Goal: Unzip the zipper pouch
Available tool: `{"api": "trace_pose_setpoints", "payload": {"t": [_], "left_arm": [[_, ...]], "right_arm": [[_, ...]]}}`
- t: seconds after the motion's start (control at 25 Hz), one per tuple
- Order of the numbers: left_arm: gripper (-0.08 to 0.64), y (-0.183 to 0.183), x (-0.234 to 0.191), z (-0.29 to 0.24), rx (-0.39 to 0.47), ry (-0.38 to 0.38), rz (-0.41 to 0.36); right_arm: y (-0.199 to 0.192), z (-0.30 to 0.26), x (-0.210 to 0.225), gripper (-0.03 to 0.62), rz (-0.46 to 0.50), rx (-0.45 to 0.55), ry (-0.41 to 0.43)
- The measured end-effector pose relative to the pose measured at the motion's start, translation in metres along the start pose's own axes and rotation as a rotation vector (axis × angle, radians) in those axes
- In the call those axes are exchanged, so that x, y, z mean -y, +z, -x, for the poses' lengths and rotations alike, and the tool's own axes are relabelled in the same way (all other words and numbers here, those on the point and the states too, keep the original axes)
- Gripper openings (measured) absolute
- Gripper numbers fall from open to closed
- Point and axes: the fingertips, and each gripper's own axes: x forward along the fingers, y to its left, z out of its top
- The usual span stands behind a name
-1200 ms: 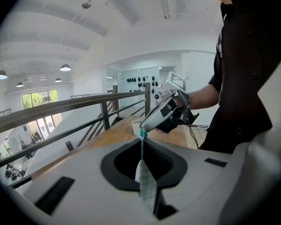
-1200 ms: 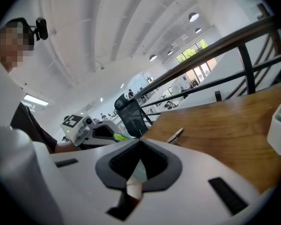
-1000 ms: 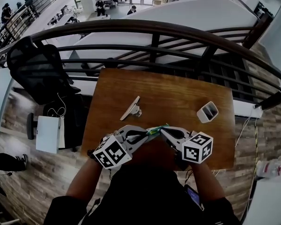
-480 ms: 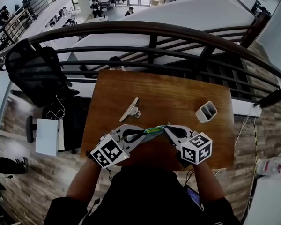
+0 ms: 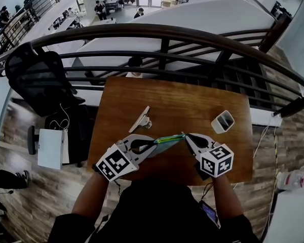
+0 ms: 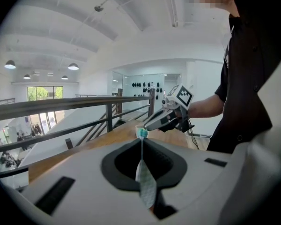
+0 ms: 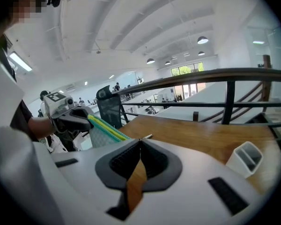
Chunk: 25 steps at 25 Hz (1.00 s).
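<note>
Centrally, a brown wooden table [image 5: 182, 100] fills the middle of the head view. A dark curved railing [image 5: 162, 32] runs along its far side. A black office chair [image 5: 38, 80] stands on the floor to the far left of the table, clear of it.

Both grippers are held over the near edge of the table, each with its marker cube toward the person and its jaws pointing inward toward the other.

The left gripper [image 6: 141, 139] has its jaws closed on the zipper pouch [image 5: 167, 139], clamping the pouch's left end. In the left gripper view the pouch stands edge-on between the jaws, with a teal end piece at the far tip.

The right gripper [image 7: 139, 141] has its jaws drawn together, with the tips meeting at the right end of the pouch's top edge. The part pinched there is too small to identify.

The zipper pouch hangs in the air between the two grippers, just above the near part of the table. Its top edge carries green and yellow stripes and slopes slightly up to the right. The body below is pale grey-green.

A small white open-topped container [image 5: 224, 121] stands on the right part of the table, far of the right gripper and apart from it.

A thin light-coloured stand [image 5: 141, 119] lies on the left part of the table, far of the left gripper.
</note>
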Motion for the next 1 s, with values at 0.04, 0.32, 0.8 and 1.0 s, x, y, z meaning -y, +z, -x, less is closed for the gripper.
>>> {"api": "trace_pose_setpoints", "payload": {"t": [0.04, 0.32, 0.8, 1.0], "left_arm": [[0.020, 0.000, -0.002, 0.002, 0.007, 0.001, 0.011], [0.020, -0.001, -0.011, 0.006, 0.029, 0.009, 0.054], [0.020, -0.006, -0.012, 0.000, 0.009, -0.002, 0.054], [0.021, -0.007, -0.016, -0.006, 0.020, 0.012, 0.083]], "right_arm": [[-0.001, 0.002, 0.003, 0.000, 0.006, -0.001, -0.012], [0.001, 0.006, 0.010, 0.002, 0.001, 0.013, -0.026], [-0.003, 0.012, 0.030, 0.003, 0.046, 0.000, -0.138], [0.000, 0.017, 0.034, 0.003, 0.064, 0.011, -0.166]]}}
